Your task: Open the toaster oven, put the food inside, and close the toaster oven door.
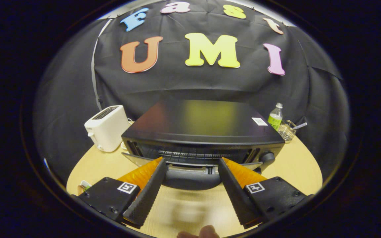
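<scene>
Reaching for the toaster oven (203, 127) door handle (192, 180), the gripper (192, 162) has its fingers wide; center them before closing.

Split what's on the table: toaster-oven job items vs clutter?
Job:
- toaster oven, door partly open, just ahead of the fingers
- gripper, open, fingertips at the door's edge

Clutter:
- white toaster, left of the oven
- green bottle, right rear
- wire basket beside the bottle

Food: can't pick it out.
</scene>
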The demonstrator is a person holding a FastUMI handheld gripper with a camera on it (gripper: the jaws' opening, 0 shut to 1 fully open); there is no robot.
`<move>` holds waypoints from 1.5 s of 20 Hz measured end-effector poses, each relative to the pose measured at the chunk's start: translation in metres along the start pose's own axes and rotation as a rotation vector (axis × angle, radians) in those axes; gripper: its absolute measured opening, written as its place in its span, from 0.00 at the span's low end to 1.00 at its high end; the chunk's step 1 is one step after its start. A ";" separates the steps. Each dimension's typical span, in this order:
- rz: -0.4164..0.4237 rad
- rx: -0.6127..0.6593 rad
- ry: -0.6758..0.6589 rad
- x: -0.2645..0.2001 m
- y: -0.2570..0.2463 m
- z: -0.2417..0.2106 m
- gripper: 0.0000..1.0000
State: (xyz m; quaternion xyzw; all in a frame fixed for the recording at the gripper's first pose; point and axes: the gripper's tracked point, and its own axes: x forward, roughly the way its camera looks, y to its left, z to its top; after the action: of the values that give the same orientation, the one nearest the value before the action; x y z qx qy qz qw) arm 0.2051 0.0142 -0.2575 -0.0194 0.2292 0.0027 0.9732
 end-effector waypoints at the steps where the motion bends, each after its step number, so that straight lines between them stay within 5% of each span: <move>1: -0.010 -0.003 0.010 -0.010 0.001 -0.010 1.00; 11: 0.011 -0.071 0.210 -0.034 0.006 -0.116 1.00; 16: 0.065 -0.127 0.185 -0.059 0.023 -0.096 1.00; 24: 0.392 -0.152 0.181 -0.134 0.105 -0.035 1.00; 30: 0.597 -0.033 0.343 -0.147 0.185 -0.057 1.00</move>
State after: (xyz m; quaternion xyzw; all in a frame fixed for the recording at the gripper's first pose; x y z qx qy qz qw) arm 0.0456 0.1979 -0.2499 0.0326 0.3851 0.2876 0.8763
